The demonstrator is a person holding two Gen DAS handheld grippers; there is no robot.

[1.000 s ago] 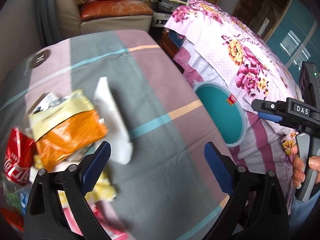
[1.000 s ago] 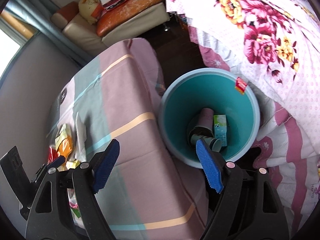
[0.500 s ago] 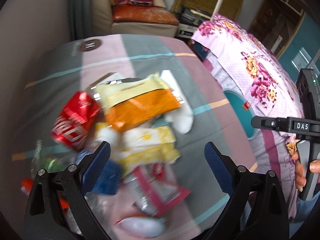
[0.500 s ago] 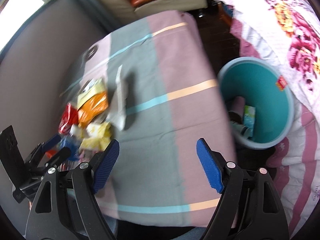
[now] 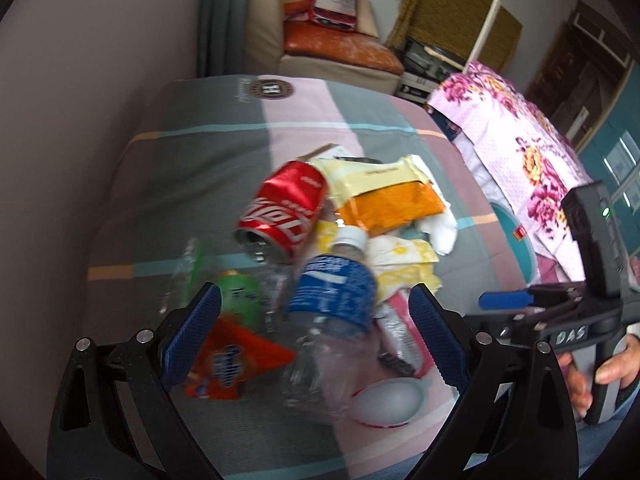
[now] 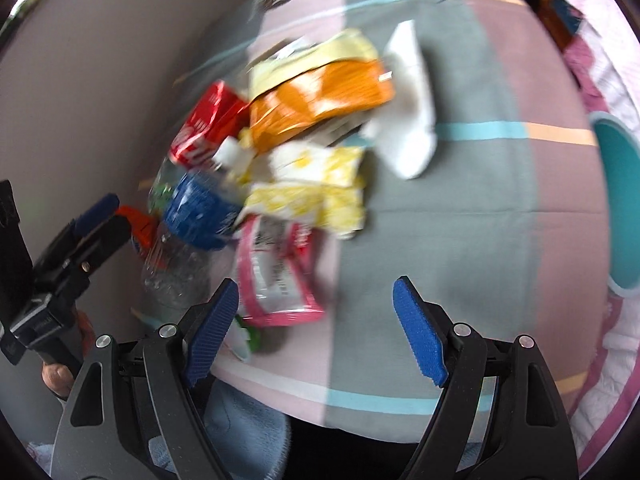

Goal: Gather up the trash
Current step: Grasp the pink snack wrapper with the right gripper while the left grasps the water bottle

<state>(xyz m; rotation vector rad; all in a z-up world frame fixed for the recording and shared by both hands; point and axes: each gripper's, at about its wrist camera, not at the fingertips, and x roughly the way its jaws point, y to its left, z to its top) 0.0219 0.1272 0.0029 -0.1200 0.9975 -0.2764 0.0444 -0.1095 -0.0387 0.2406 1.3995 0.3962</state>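
A heap of trash lies on the striped tablecloth (image 5: 224, 168): a red cola can (image 5: 286, 210), a clear bottle with a blue label (image 5: 332, 300), an orange and cream snack bag (image 5: 388, 204), yellow wrappers (image 5: 404, 268), a pink wrapper (image 6: 276, 276) and a white tissue (image 6: 412, 108). My left gripper (image 5: 314, 292) hovers open above the bottle, its pads clear of it. My right gripper (image 6: 316, 284) is open over bare cloth just right of the pink wrapper, holding nothing. The views are blurred by motion.
A teal bin (image 6: 616, 208) stands on the floor past the table's right edge, beside a flowered bedspread (image 5: 532, 152). A green bottle (image 5: 240, 300), an orange packet (image 5: 232, 360) and a white cup (image 5: 388, 398) lie near the front edge. A wall borders the table's left side.
Both grippers swung left, from over the bin and the table's right side to over the trash heap. The bin slid to the right edge of both views. Both stayed open.
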